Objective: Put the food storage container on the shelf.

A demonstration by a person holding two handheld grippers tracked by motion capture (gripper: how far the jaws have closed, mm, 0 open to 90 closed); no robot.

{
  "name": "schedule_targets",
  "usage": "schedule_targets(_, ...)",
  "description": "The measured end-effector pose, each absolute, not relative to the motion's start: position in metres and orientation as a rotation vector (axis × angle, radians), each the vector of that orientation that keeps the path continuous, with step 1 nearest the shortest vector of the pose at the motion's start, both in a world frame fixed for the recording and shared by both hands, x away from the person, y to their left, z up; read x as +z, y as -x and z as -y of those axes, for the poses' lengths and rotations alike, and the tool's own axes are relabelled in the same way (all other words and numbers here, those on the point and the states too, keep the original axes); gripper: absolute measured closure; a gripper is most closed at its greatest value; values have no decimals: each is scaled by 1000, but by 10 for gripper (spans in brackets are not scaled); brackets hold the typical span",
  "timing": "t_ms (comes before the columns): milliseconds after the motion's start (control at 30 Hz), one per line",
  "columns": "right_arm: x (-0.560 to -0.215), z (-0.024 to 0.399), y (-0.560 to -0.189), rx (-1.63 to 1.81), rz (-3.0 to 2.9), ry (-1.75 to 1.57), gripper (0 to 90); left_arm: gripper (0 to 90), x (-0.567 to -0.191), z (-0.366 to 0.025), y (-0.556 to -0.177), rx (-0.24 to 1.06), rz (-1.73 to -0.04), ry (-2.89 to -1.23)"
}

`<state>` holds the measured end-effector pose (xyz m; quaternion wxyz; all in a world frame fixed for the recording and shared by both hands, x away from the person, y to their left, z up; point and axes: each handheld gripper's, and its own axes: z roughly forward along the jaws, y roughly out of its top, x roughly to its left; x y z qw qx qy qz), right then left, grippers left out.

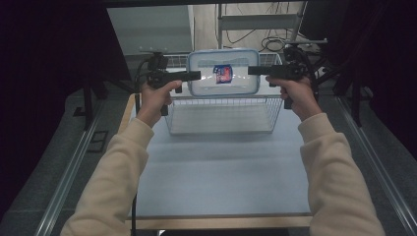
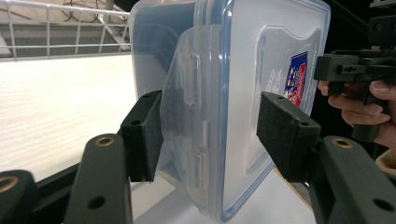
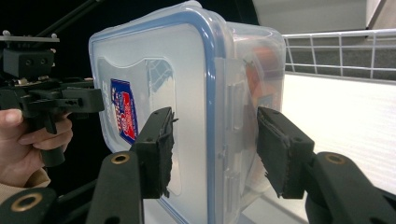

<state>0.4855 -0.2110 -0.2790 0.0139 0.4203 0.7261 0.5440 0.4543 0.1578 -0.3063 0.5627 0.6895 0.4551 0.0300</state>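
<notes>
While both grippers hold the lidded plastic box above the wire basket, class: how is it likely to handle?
The plastic box is probably rigid: its walls look undented between the left gripper and right gripper. Its smooth plastic may slip. It seems light, since only something small shows inside.

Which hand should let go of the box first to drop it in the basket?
Neither, probably. The left tongs and right tongs each clamp one end of the plastic box, held over the wire basket. Both look evenly placed, so lowering together seems safest.
</notes>
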Motion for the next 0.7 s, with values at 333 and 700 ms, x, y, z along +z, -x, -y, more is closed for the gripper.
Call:
schedule_targets(333, -291, 211, -502, 1673, -2278, -1396, 478, 413, -315, -158, -472, 30, -1102, -1633)
schedule_targets(700, -295, 210, -513, 1689, -2244, -1458, 451, 390, -312, -156, -490, -33, -1173, -1614)
